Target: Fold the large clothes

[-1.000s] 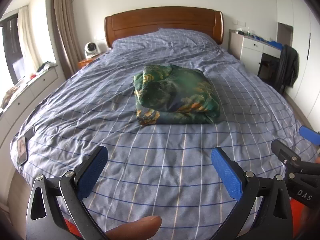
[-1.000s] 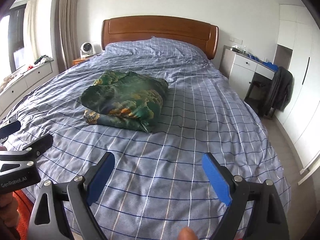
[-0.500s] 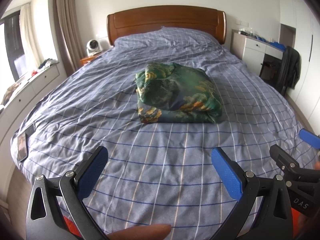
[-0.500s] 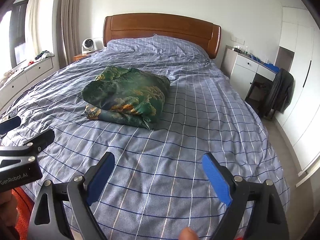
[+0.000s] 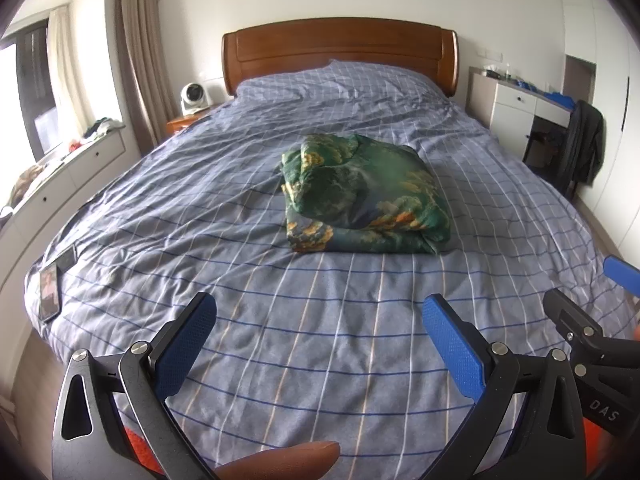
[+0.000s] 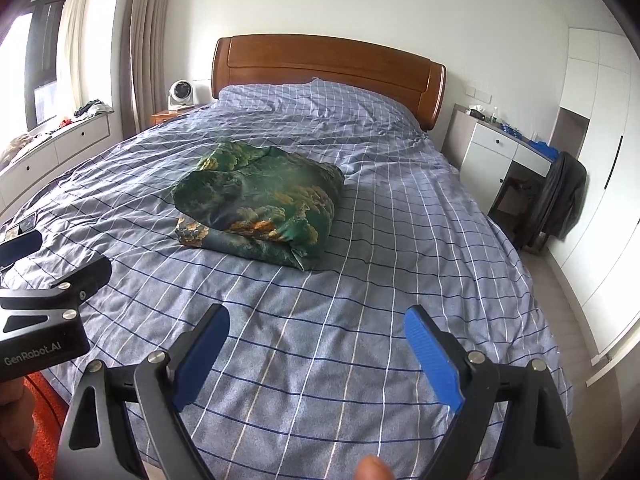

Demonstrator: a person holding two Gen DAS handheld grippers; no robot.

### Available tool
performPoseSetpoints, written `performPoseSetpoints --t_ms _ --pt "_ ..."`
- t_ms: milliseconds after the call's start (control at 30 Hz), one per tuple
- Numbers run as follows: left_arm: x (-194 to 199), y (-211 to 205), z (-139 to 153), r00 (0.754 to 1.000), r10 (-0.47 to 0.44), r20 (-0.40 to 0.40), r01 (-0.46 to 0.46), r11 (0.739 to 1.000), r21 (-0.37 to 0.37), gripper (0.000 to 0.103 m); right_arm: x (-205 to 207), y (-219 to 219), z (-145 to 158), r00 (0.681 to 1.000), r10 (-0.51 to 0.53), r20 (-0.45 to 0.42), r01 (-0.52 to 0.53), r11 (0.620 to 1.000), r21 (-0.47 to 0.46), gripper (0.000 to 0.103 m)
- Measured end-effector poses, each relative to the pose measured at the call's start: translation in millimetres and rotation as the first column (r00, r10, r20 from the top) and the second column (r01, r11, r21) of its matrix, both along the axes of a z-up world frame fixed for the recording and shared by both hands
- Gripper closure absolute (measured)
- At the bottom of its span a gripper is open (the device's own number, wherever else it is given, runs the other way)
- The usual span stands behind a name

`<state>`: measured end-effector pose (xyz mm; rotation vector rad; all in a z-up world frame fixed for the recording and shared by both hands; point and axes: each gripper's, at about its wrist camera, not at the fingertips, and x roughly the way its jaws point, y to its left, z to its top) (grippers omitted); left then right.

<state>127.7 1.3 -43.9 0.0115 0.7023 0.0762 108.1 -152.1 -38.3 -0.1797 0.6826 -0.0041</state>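
A green garment with orange and yellow print lies folded into a thick bundle in the middle of the bed; the right wrist view shows the same bundle left of centre. My left gripper hovers over the foot of the bed, well short of the bundle, its blue pads wide apart and empty. My right gripper is likewise open and empty, beside the left one, also short of the garment. Each gripper shows at the edge of the other's view.
The bed has a blue checked cover and a wooden headboard. A phone lies at the bed's near left corner. A white desk with a dark jacket on a chair stands to the right; a low cabinet runs along the left.
Both views have shifted slightly, so the bundle sits a little lower and nearer in frame. Both grippers stay open and empty; the garment has not moved on the bed.
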Motion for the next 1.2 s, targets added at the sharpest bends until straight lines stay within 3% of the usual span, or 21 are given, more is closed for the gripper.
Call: performPoseSetpoints --t_ms 433,1033,1200 --pt "-0.9 -8.6 -2.4 1.0 -0.017 -0.006 0.017 1.0 -0.001 0.001 4.6 -6.4 -0.1 1.0 -0.025 -0.007 0.025 1.0 0.003 0.012" --pt "6.7 0.3 -10.0 0.999 -0.002 -0.032 0.0 0.998 -0.068 0.0 9.0 -2.8 -9.8 0.999 -0.026 -0.04 0.026 1.0 -0.009 0.012" --pt "7.0 -2.5 -10.3 1.0 0.007 -0.013 -0.008 0.999 -0.037 0.001 11.5 -6.5 -10.9 0.998 -0.036 -0.046 0.036 0.999 -0.005 0.012"
